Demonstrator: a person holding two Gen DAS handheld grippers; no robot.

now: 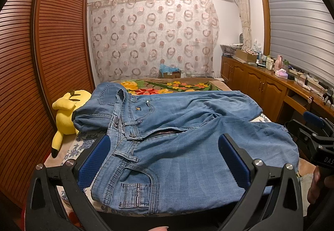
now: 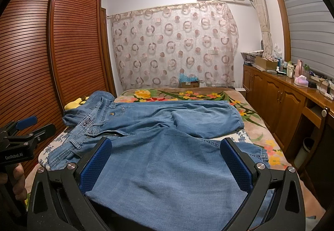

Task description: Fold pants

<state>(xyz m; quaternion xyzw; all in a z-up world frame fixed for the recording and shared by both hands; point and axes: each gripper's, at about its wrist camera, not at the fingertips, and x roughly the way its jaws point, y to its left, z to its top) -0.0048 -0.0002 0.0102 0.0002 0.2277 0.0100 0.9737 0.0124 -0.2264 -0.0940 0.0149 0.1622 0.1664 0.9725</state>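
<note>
Nearest, the left gripper [image 1: 165,160] hangs over the waistband with its blue pads spread wide, gripping nothing; the right gripper [image 2: 167,165] is likewise spread over a leg. The jeans [image 1: 177,126] lie flat across the bed [image 2: 187,93], fly unzipped. A yellow plush toy [image 1: 64,114] sits half hidden behind the waist. Beyond stand a slatted wardrobe [image 1: 52,42] and curtain [image 2: 173,47].

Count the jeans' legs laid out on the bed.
2. One leg lies farther back, running right toward the cabinets. The other leg lies nearer, in front of both grippers. Their hems are only partly visible.
</note>
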